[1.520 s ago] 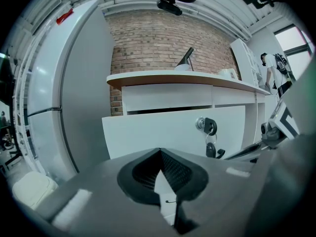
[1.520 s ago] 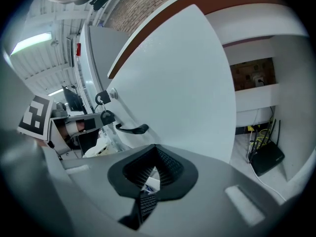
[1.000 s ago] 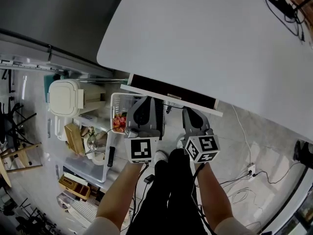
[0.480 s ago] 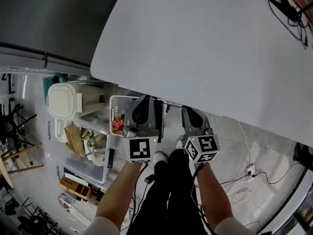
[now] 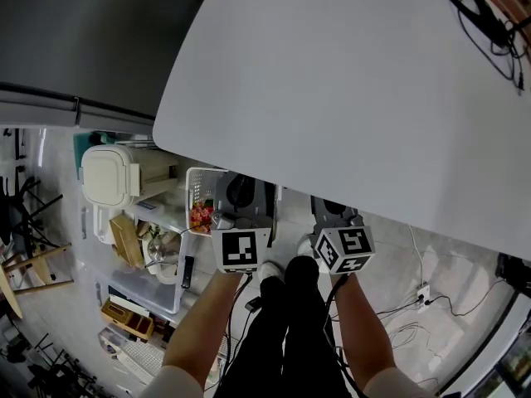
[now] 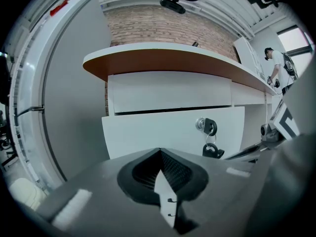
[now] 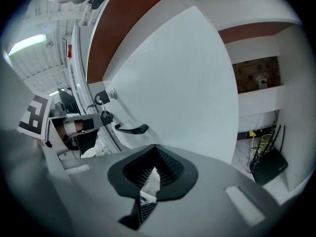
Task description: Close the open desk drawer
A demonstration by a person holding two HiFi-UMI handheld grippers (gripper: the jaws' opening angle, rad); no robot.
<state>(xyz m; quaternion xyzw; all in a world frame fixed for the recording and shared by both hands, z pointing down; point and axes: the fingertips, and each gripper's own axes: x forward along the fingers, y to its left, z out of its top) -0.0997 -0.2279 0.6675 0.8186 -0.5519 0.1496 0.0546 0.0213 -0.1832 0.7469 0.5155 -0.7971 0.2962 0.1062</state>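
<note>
Drawer front (image 6: 163, 130) close before fingers (image 6: 111, 204)

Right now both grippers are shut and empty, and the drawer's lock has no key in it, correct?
No: a key sits in the drawer lock, as the left gripper view shows. The left gripper and right gripper are shut and empty.

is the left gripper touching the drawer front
Cannot tell: in the left gripper view the left gripper points at the drawer front; no gap or contact shows.

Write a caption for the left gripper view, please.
Shut left gripper facing a white drawer with a key in it.
</note>
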